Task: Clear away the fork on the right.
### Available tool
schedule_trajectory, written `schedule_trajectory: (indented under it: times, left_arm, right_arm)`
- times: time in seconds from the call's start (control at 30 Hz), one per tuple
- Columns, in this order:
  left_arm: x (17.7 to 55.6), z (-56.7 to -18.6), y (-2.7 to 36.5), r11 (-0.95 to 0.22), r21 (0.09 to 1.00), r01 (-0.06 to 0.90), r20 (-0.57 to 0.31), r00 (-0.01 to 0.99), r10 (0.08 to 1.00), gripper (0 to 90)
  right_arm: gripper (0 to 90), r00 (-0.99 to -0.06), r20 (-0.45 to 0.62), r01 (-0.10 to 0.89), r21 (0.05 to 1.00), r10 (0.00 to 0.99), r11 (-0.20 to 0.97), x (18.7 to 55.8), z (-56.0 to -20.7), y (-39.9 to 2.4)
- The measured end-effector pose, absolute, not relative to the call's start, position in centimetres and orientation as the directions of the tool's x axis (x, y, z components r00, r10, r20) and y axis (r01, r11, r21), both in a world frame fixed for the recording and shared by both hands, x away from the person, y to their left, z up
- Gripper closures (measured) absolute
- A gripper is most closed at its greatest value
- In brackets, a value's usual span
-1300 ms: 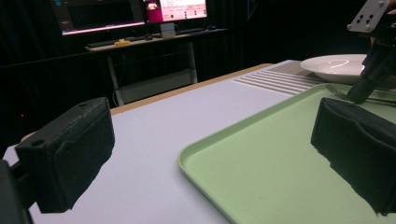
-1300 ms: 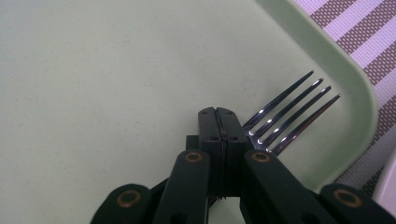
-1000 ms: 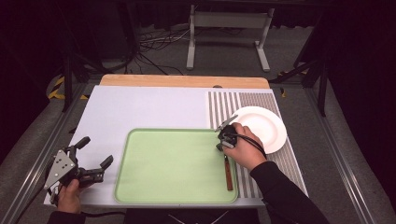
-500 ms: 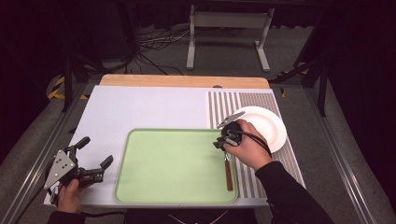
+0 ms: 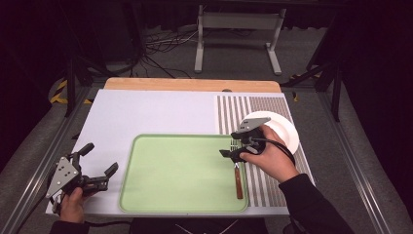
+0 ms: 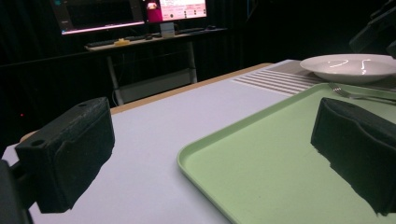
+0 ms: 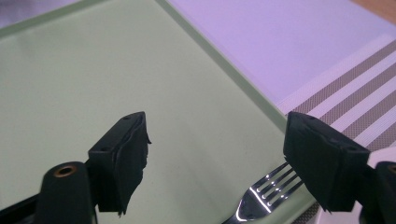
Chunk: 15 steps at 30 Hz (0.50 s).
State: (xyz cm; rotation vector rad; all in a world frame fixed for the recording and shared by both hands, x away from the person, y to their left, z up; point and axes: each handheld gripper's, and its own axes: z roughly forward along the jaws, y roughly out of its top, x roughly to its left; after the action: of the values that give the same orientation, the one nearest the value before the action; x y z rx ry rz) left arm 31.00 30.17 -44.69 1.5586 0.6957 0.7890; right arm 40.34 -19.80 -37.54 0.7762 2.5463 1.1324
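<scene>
Since a second ago the right gripper (image 5: 233, 146) has lifted off the fork (image 5: 237, 171) and its jaws have just been opening, with nothing between them now. In the high view the fork lies flat on the right edge of the green tray (image 5: 146, 195), handle toward the person, tines just below the raised jaws. The white plate (image 5: 285, 134) sits just beyond that gripper on the striped mat (image 5: 258, 105). The left gripper (image 5: 95, 165) rests at the table's near left corner, jaws apart and empty, well apart from the fork.

In the left gripper view the two jaws stand wide, the tray (image 6: 243, 163) running between them; the fork (image 6: 355, 94) and plate (image 6: 348, 67) lie far beyond the right-hand jaw.

In the right gripper view the jaws gape over the tray (image 7: 70, 70), and the fork's tines (image 7: 264, 193) shine below them, close to the right-hand jaw, by the tray's rim.

The release looks finished: the fork seems placed on the tray, and the right hand appears free to pull back or go for the plate.
</scene>
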Motion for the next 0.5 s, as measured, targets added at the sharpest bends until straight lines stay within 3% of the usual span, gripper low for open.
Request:
schedule_trajectory:
  times: [0.2,0.5]
  left_arm:
    - [31.0,-44.7,30.1,-0.127,0.992,0.001,0.101,0.592,0.799,0.2]
    - [31.0,-44.7,30.1,-0.130,0.992,0.003,0.103,0.589,0.801,0.3]
  right_arm:
    - [16.5,-0.834,-0.044,0.307,0.791,0.549,0.529,39.5,-36.8,-21.3]
    - [11.8,-0.839,-0.044,0.209,0.894,0.542,0.397,37.9,-36.6,-24.2]
